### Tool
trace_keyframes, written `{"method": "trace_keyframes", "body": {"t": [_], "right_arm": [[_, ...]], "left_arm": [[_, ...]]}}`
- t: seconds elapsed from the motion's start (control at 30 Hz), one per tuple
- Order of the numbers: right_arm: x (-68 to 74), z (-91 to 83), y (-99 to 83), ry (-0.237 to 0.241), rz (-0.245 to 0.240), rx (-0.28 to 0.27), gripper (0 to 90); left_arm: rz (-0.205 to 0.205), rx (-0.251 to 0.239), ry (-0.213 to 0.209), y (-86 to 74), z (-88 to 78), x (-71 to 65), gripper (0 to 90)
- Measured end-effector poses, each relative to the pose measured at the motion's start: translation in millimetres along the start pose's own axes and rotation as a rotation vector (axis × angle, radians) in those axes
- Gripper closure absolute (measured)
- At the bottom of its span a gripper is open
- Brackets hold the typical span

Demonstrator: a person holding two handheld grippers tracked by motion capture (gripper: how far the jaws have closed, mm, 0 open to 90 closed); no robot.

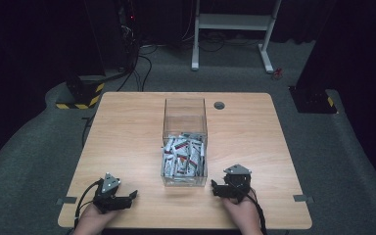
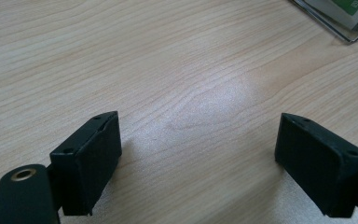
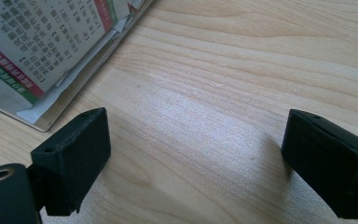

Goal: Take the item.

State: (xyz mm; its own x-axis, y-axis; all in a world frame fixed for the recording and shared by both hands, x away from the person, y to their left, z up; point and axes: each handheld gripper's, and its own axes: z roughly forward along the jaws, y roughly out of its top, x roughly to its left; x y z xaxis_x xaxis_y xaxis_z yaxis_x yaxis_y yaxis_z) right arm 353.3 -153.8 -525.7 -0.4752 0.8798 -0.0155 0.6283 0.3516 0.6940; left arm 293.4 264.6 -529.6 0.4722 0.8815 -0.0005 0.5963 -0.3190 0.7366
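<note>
— Where the high view looks down, what sits on the tabletop?
— A clear box of sachets, with the left hand-held gripper near its left front corner and the right hand-held gripper just beside its right front corner.
— And the left gripper view?
— Jaws spread wide, nothing between them; the box's corner lies beyond.
— The right gripper view?
— Jaws likewise released over bare wood, the box's wall just beside the left jaw.
</note>
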Motion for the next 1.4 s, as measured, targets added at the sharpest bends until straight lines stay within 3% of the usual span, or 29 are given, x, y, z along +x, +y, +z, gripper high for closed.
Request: {"method": "trace_keyframes", "body": {"t": [0.8,1.4], "right_arm": [[-0.6,-0.6,-0.4,0.007,-0.004,0.001,8.3],[-7.0,-9.8,-2.1,0.022,0.006,-0.034,8.6]], "left_arm": [[-0.002,-0.001,0.000,0.1,0.3,-0.6,14.9],[-0.002,-0.002,-0.002,0.1,0.4,-0.6,14.9]]}}
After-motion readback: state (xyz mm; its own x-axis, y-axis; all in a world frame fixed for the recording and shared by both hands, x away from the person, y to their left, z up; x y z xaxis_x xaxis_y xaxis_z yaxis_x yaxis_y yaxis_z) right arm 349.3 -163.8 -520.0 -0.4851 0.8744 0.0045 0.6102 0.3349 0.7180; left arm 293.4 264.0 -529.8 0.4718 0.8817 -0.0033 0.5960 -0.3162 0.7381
